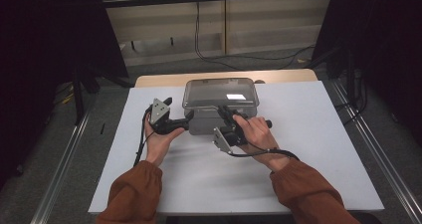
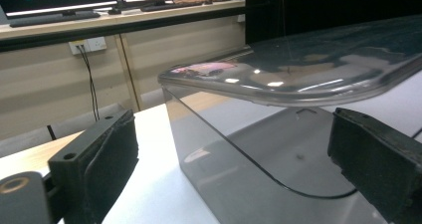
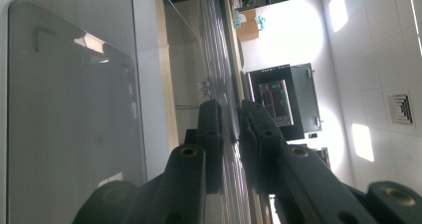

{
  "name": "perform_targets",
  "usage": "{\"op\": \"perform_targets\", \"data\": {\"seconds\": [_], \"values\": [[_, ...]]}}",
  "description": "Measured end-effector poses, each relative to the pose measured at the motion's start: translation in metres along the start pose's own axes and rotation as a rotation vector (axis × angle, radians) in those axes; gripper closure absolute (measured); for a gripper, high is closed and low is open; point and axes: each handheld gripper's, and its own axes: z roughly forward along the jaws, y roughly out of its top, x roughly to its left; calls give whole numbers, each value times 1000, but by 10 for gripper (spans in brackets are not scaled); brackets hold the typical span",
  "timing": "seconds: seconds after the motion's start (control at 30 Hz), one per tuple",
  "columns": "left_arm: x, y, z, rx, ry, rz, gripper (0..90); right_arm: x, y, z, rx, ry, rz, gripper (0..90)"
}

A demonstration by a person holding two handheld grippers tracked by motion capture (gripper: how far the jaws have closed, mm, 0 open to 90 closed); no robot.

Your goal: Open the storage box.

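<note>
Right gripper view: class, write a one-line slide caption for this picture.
Right gripper shut on the thin edge of the clear lid of a smoky plastic box.

A box (image 1: 219, 115) of clear, smoky plastic is seen between the tongs, smooth and shiny, with lights mirrored on its lid (image 2: 298, 69). The left tongs (image 2: 224, 169) are made of black plastic with soft, matt, rough pads (image 2: 112, 157). Under them, the bench (image 1: 298, 134) is covered with a smooth, matt white sheet.
</note>
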Motion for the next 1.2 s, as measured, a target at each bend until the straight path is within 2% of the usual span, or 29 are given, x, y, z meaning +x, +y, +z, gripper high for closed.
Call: {"op": "perform_targets", "data": {"seconds": [0.1,0.23,0.3,0.47,0.6,0.7,0.73,0.77,0.8,0.9,0.93,0.97,1.07,1.13,1.17,1.2], "values": [[1,0,1,-23,3,-3,84,2,1,1,1,4,-4,784],[2,1,0,-27,8,-10,85,4,1,1,2,9,-18,780],[3,2,-1,-30,8,6,86,5,1,1,0,11,-16,778],[3,2,-1,-30,4,17,93,5,0,1,5,10,-10,768],[1,1,-1,-27,-5,26,99,6,-1,2,10,12,6,722],[0,2,0,-38,-7,27,110,6,-5,3,23,30,61,657],[1,2,-1,-40,-7,33,116,5,-11,4,25,42,128,608],[1,2,-1,-40,-7,36,116,5,-11,4,25,42,128,608],[1,2,-1,-41,-9,42,117,5,-14,4,26,47,154,581],[1,2,0,-42,-12,47,122,3,-27,4,33,54,237,515],[1,2,0,-41,-16,55,132,0,-35,4,30,58,308,478],[0,2,0,-46,-19,53,132,0,-35,4,30,58,308,478],[-1,3,1,-58,-28,46,156,-3,-48,3,23,66,401,430],[-1,4,1,-43,-31,67,166,-5,-55,3,30,55,443,384],[-1,5,2,-43,-30,81,185,-7,-64,3,18,67,503,377],[-2,6,2,-46,-36,86,185,-7,-64,3,18,67,503,377]]}}
